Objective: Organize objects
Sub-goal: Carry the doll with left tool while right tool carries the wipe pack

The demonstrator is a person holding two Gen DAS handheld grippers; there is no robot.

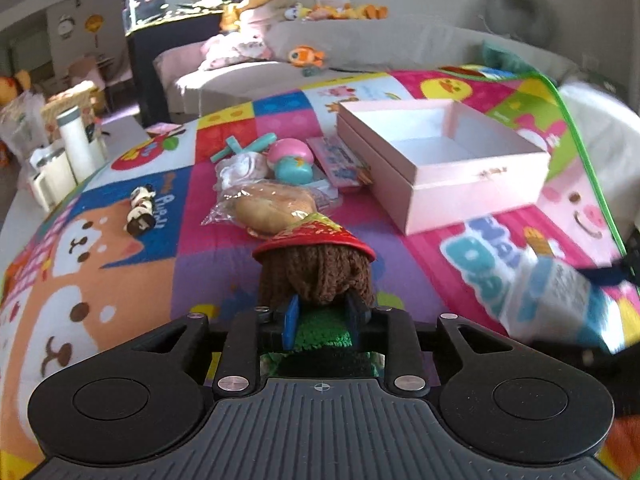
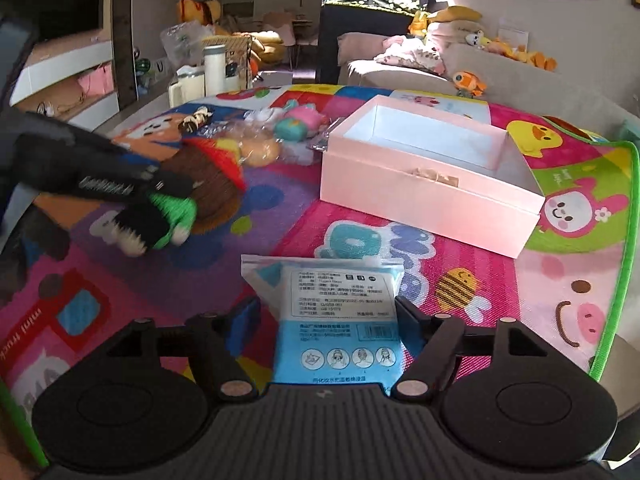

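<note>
My left gripper (image 1: 322,314) is shut on a knitted doll (image 1: 316,276) with brown yarn hair, a red hat and a green body; it also shows in the right wrist view (image 2: 208,184), held above the colourful play mat (image 1: 208,272). My right gripper (image 2: 326,312) is shut on a blue and white packet (image 2: 332,312), seen blurred in the left wrist view (image 1: 552,296). An open, empty pink box (image 1: 440,160) sits on the mat ahead (image 2: 424,172).
A pile lies left of the box: a wrapped bread roll (image 1: 272,206), a pink and teal squishy toy (image 1: 290,158), a white bundle (image 1: 240,166), a small card pack (image 1: 340,160) and a black and white toy (image 1: 141,210). Bottles (image 1: 76,148) stand at the mat's left edge. A sofa (image 1: 360,52) lies behind.
</note>
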